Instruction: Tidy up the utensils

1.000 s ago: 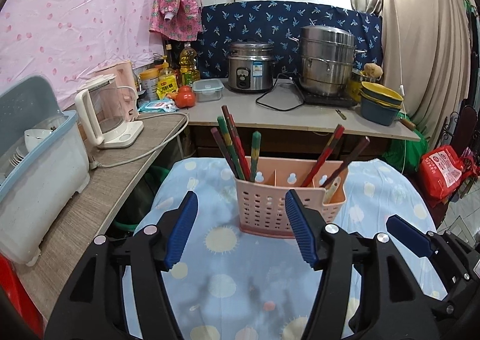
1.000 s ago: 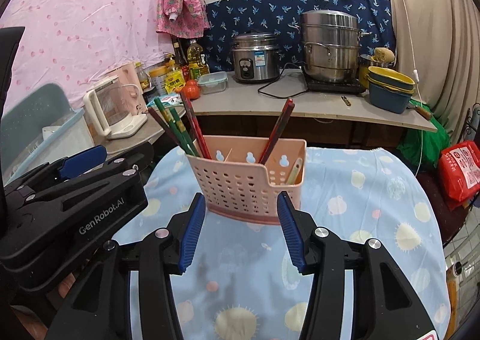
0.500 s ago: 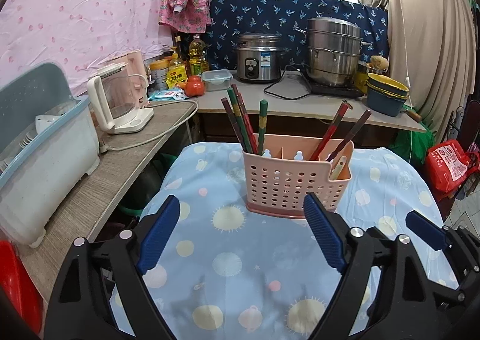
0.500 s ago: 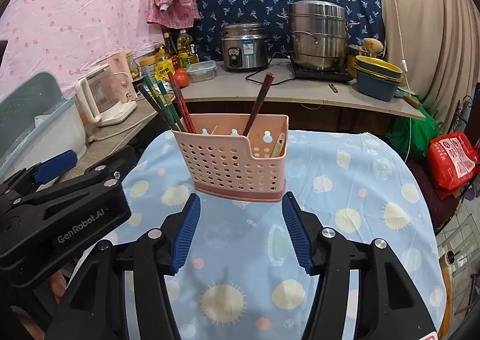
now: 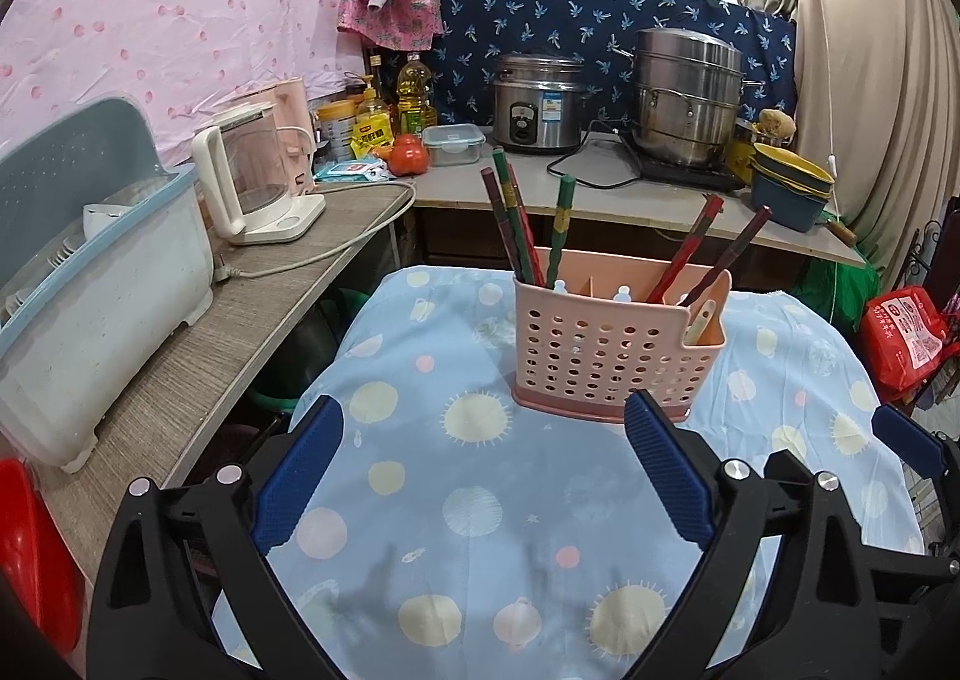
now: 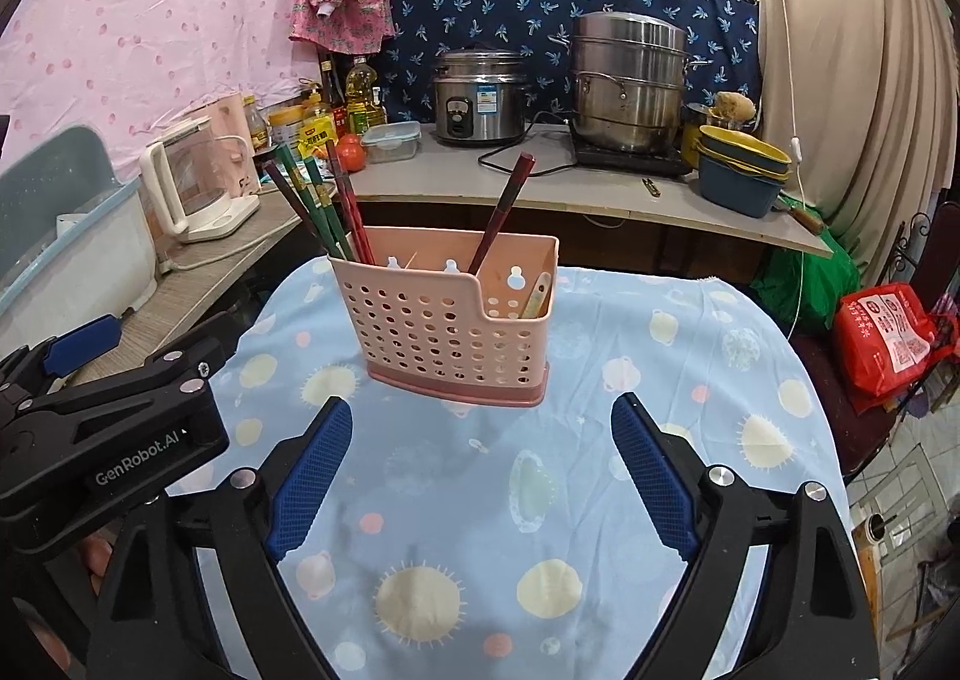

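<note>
A round table (image 5: pixel 420 500) fills the lower half of both views, covered by a soft pale-blue cloth printed with cream suns and small pink dots, lightly creased. Behind it runs a grey wood-grain counter (image 5: pixel 252 332) carrying a boxy pale-blue plastic dish rack (image 5: pixel 90 320), a clear kettle (image 5: pixel 252 188) with a white handle, a steel rice cooker (image 5: pixel 540 104) and a stacked steel steamer pot (image 5: pixel 687 104).

Near the far middle of the table stands the utensil holder (image 5: pixel 612 356), a pink plastic box with rows of round holes in its wall, a darker pink base and inner dividers. Dark red and green chopsticks (image 5: pixel 516 224) lean out of its left compartment; two more reddish ones (image 5: pixel 708 248) slant from the right side, where a pale short handle (image 5: pixel 702 314) also pokes up.

The left gripper (image 5: pixel 480 470) hangs over the cloth just short of the holder, angled downward, its ribbed blue pads spreading wide apart with nothing between them. The right gripper (image 6: pixel 480 467) is posed likewise beside it, its jaws also widening and empty.
</note>
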### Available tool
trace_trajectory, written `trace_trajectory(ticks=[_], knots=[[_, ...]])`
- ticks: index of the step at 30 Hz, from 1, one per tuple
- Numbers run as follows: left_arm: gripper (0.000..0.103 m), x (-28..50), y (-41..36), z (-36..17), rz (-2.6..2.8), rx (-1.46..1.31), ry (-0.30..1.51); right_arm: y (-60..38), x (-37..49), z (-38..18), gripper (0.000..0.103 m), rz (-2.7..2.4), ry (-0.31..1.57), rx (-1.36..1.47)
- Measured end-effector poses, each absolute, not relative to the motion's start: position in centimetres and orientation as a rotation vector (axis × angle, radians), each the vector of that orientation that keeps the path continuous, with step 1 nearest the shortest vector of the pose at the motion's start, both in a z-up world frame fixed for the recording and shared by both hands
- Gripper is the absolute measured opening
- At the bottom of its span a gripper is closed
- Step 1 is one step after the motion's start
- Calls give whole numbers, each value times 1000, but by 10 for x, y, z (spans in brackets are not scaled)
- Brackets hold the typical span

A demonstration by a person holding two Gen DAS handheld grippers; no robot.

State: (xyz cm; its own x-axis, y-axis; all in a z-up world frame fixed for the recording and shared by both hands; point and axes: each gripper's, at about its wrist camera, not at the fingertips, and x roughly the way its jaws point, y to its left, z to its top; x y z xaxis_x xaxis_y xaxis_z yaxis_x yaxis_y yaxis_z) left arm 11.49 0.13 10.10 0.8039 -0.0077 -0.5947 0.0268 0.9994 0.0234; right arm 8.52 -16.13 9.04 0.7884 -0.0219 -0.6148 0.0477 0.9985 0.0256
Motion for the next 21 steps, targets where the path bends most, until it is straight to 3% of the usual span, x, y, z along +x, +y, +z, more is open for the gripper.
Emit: trace_trajectory(ticks=[5,7,21], knots=[[93,116,6,99,-1,28,642,-162,87,88,88,-42,674,47],[93,117,7,98,6,27,647,-163,88,88,97,-48,678,48],[96,121,8,86,12,41,692,-165,90,83,97,-57,691,49]])
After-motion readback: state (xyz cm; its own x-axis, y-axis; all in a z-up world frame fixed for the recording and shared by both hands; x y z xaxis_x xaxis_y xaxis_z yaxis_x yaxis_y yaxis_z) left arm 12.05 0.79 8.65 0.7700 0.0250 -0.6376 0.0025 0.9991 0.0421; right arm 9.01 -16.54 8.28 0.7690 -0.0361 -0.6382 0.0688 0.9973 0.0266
